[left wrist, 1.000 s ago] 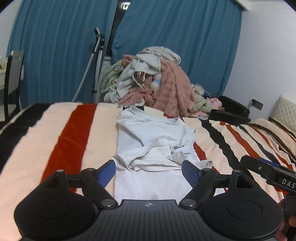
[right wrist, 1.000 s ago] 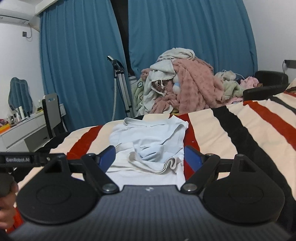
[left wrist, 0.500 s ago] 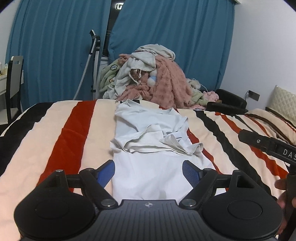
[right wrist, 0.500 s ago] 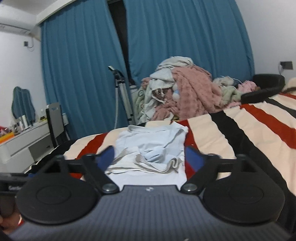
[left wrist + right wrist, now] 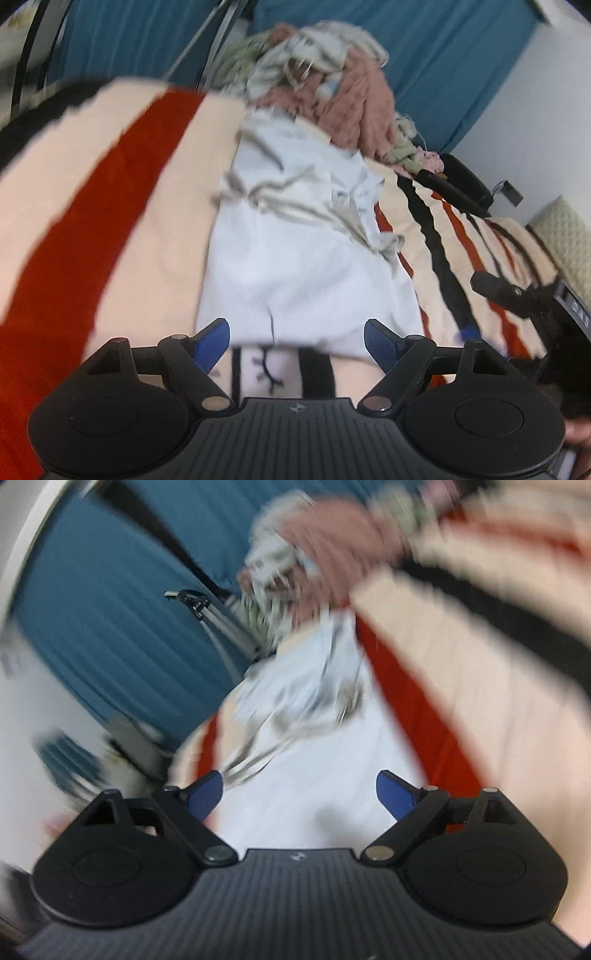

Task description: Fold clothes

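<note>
Left wrist view, change: against half a second ago the camera has tipped downward and closer; the near hem of the white garment (image 5: 303, 266) now sits at lower centre, just ahead of the fingertips.
Left wrist view, tongs: left gripper (image 5: 297, 341) released, blue pads wide apart, nothing between them.
Left wrist view, garment place: centre of frame, on the striped bedspread (image 5: 110, 192), its far half bunched.
Left wrist view, only here: right gripper (image 5: 517, 295) at right edge; clothes pile (image 5: 332, 81) sharp at top centre.
Right wrist view, change: frame now rolled and heavily blurred where it was level before; likely both tools are descending toward the hem for a fold.
Right wrist view, tongs: right gripper (image 5: 299, 794) released, empty.
Right wrist view, garment place: centre, running to lower centre between the pads.
Right wrist view, only here: tripod (image 5: 210, 624) at upper left; left gripper not visible.
</note>
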A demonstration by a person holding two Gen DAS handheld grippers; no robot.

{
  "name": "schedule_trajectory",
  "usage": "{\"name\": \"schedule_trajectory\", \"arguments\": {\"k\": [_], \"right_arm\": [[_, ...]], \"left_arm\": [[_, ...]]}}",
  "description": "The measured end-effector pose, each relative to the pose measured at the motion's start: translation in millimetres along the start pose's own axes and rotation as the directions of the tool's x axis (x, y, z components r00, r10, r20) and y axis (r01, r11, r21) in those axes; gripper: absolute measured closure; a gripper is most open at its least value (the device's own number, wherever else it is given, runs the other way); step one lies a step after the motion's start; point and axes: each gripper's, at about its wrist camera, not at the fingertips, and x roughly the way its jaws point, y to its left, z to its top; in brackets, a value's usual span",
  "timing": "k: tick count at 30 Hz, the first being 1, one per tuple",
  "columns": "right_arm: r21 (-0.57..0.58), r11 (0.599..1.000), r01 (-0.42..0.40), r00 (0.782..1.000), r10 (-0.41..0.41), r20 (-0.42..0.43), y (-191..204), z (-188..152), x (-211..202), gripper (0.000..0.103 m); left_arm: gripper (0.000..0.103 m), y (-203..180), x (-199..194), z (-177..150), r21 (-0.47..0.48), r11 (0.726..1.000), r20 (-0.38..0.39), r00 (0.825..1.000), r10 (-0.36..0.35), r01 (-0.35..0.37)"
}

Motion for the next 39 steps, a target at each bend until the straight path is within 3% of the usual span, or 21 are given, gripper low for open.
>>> {"name": "schedule_trajectory", "arguments": {"k": [2,5,7,8,12,15,16,17,18,19,21,22,24,26,29,31,35,39], "right_arm": [[0.165,0.985,-0.054,0.995,0.066,-0.069,-16.3,-12.5,7.0,0.012],[0.332,0.942,-0.047,0.98,0.107,-0.166,-32.8,-33.4,25.8,0.011],[0.435,0.9,-0.032,0.974,0.125,-0.186,-45.4,-44.3,35.9,0.011],[0.461,0.887,-0.024,0.976,0.121,-0.182,-50.8,-48.0,39.6,0.012],[0.479,0.878,0.023,0.996,0.022,-0.088,-64.9,-46.5,37.6,0.03],[0.518,0.854,0.042,0.999,-0.02,-0.048,-74.4,-44.2,39.3,0.037],[0.512,0.858,0.045,0.999,-0.025,-0.045,-73.7,-43.9,39.5,0.038],[0.505,0.862,0.047,0.999,-0.03,-0.042,-72.8,-43.6,39.6,0.041],[0.487,0.872,0.051,0.999,-0.036,-0.041,-70.7,-43.6,38.9,0.049],[0.466,0.883,0.061,0.998,-0.048,-0.041,-68.0,-43.5,37.9,0.056],[0.459,0.886,0.072,0.997,-0.063,-0.034,-70.6,-41.9,36.2,0.079],[0.456,0.887,0.072,0.997,-0.067,-0.027,-73.6,-40.6,33.5,0.083],[0.43,0.901,0.063,0.998,-0.068,-0.005,-73.2,-36.6,28.6,0.091],[0.377,0.926,0.031,0.998,-0.047,0.032,-64.0,-31.4,23.2,0.093],[0.299,0.953,-0.039,0.994,0.007,0.107,-50.4,-23.8,7.9,0.094],[0.273,0.959,-0.073,0.99,0.037,0.137,-40.4,-19.0,-4.8,0.094],[0.196,0.972,-0.131,0.978,0.094,0.187,-19.0,-18.4,-47.9,0.094],[0.193,0.963,-0.19,0.962,0.142,0.235,-8.9,-28.8,-96.2,0.094]], "left_arm": [[0.021,8.6,6.6,-1.8,-0.064,0.998,-0.043,0.999,-0.023,0.02],[0.021,21.0,18.3,-3.3,-0.159,0.986,-0.089,0.994,-0.069,0.054],[0.021,29.3,26.7,-3.5,-0.226,0.971,-0.105,0.989,-0.101,0.075],[0.021,35.0,30.7,-3.9,-0.268,0.96,-0.095,0.989,-0.11,0.081],[0.027,57.1,48.1,-4.5,-0.413,0.908,-0.03,0.995,-0.096,0.075],[0.035,67.0,62.4,-3.1,-0.471,0.879,-0.002,0.996,-0.09,0.079],[0.043,68.5,65.8,-2.3,-0.48,0.874,0.011,0.997,-0.082,0.078],[0.052,68.4,67.5,-0.7,-0.48,0.874,0.025,0.997,-0.071,0.074],[0.057,68.2,69.1,1.2,-0.476,0.877,0.036,0.998,-0.06,0.07],[0.069,68.9,70.0,2.2,-0.476,0.877,0.042,0.998,-0.05,0.064],[0.086,70.2,71.5,4.1,-0.478,0.877,0.056,0.998,-0.033,0.056],[0.094,71.2,70.3,5.2,-0.484,0.872,0.07,0.997,-0.038,0.067],[0.096,71.4,63.9,8.2,-0.488,0.866,0.114,0.991,-0.062,0.111],[0.097,69.7,54.0,11.8,-0.481,0.861,0.17,0.981,-0.093,0.165],[0.098,56.7,28.0,16.5,-0.413,0.887,0.237,0.965,-0.114,0.206],[0.099,47.0,10.4,16.6,-0.365,0.904,0.271,0.954,-0.127,0.224],[0.099,30.3,-34.5,8.3,-0.3,0.912,0.348,0.922,-0.169,0.28],[0.099,12.2,-78.9,-13.7,-0.258,0.904,0.384,0.895,-0.227,0.341]]}}
